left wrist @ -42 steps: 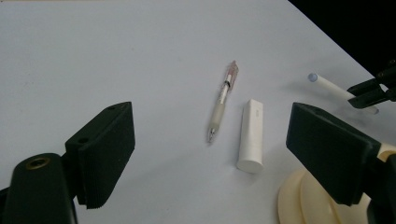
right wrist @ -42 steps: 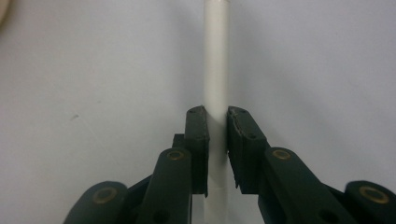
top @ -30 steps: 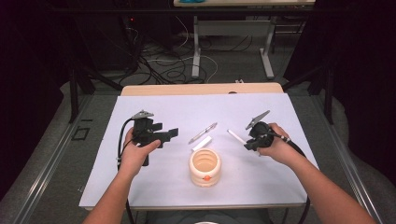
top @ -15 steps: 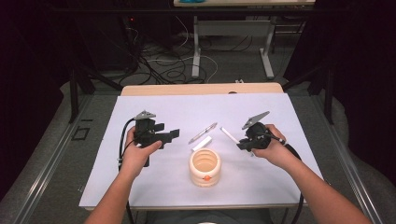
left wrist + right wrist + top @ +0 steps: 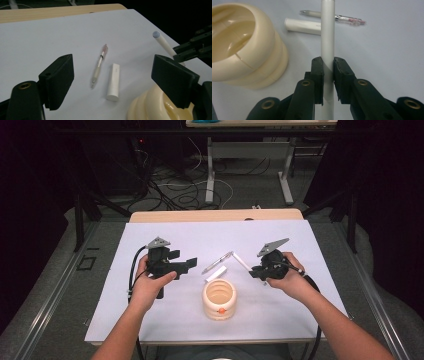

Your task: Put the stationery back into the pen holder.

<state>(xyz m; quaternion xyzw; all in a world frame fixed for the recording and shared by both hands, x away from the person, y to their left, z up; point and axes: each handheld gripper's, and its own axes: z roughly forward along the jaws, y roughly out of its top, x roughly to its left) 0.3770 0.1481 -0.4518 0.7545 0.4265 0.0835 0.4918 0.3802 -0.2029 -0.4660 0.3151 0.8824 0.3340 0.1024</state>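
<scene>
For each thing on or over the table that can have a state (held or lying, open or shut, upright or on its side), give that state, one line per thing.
Right gripper: shut on the white stick.
White stick: clamped between the jaws, off the sheet.
Left gripper: open, nothing between the jaws.
Cream holder: upright, mouth open upward.
Pen: lying flat on the sheet, not held.
White cap: lying on its side beside the pen, apart from it.

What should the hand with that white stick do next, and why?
Probably carry the long white cylindrical stick over the cream ribbed holder and tip it upright: the right gripper is shut on it, clear of the white sheet, and the holder's mouth stands open.
</scene>
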